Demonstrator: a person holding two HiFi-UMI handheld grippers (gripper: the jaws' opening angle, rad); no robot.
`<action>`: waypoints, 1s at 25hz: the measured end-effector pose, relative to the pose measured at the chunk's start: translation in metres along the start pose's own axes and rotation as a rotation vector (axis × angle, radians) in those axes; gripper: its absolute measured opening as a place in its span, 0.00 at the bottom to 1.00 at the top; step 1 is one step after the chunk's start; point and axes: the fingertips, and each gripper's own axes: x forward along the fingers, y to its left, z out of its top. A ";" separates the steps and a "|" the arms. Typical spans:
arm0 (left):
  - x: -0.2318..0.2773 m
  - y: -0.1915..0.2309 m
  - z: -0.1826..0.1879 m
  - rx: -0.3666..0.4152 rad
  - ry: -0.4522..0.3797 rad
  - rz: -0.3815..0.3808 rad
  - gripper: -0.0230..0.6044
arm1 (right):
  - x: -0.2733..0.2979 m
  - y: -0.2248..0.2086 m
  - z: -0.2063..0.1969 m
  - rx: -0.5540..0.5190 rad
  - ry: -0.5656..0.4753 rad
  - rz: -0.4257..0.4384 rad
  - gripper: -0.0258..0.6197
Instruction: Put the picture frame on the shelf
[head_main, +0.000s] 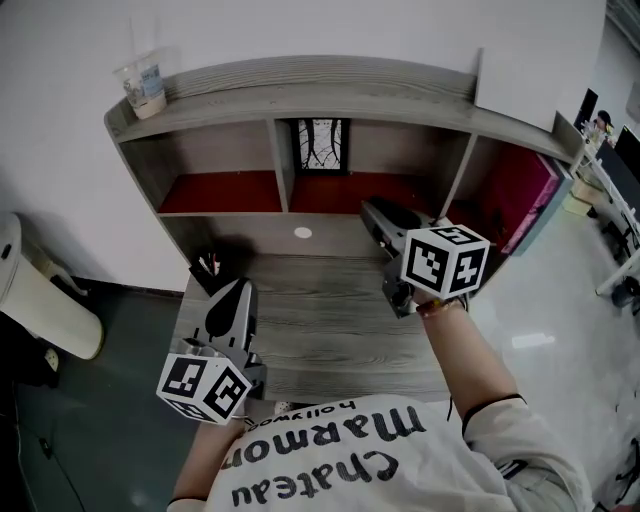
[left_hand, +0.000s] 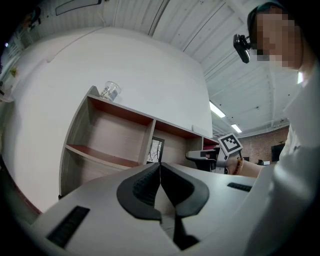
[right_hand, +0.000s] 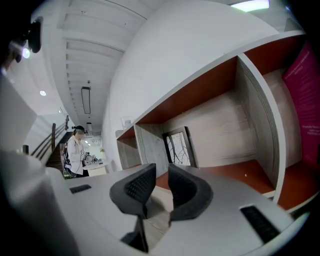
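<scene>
The frame (head_main: 320, 146) stands upright in the middle compartment of the shelf (head_main: 300, 95), on its red floor, back against the rear panel and just beside the left divider; no gripper touches it. The right gripper (head_main: 372, 210) hangs over the desk (head_main: 330, 330) in front of that compartment, tips pointing toward the shelf and clear of the frame. In the right gripper view the right gripper (right_hand: 161, 172) has its jaws a narrow gap apart with nothing between them — the frame (right_hand: 180, 147) shows beyond them, leaning slightly in the wide-angle picture, dark-edged with a pale branch-like print. The left gripper (head_main: 236, 290) sits lower, near the desk's front left edge, well apart from the shelf. In the left gripper view the left gripper (left_hand: 159, 167) has its jaws pressed together at the tips, holding nothing; the frame (left_hand: 156, 150) is small in the distance past them, with the other gripper's marker cube to its right. A clear cup (head_main: 145, 88) stands on the shelf's top board at its left end. A magenta book (head_main: 530, 195) leans in the right compartment, and a pen pot (head_main: 207, 270) sits on the desk at the left — just ahead of the left gripper.
</scene>
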 end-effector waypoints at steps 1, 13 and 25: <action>0.000 -0.003 0.000 0.000 -0.001 0.001 0.06 | -0.003 0.003 0.000 0.008 -0.005 0.011 0.16; 0.006 -0.026 -0.002 -0.006 -0.017 0.032 0.06 | -0.034 0.021 0.003 -0.054 -0.046 0.056 0.17; 0.004 -0.047 -0.011 -0.013 -0.020 0.049 0.06 | -0.068 0.001 -0.013 0.006 -0.036 0.035 0.13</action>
